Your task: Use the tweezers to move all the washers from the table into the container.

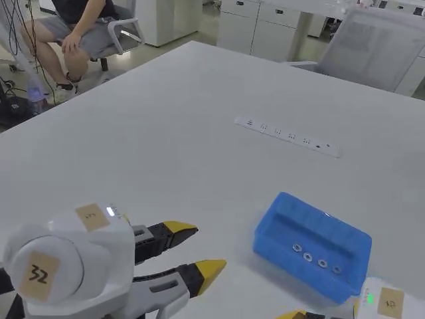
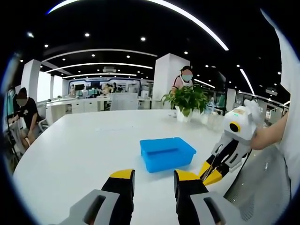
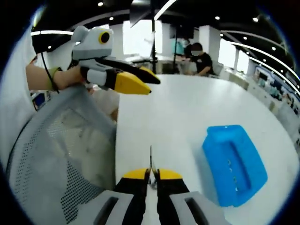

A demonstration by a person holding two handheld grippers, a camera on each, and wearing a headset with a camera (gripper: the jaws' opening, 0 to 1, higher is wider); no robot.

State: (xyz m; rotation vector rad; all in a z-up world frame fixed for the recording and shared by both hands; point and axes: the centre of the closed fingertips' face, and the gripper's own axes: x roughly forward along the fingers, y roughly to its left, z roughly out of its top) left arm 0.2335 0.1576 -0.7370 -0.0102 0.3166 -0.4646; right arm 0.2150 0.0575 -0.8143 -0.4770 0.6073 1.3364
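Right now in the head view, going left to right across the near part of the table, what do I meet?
left gripper, claw open → blue container → right gripper, at the picture's bottom edge.

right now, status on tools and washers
Left tool open, empty. Right tool shut on tweezers. Four washers in blue container. Power strip beyond it, not in the way.
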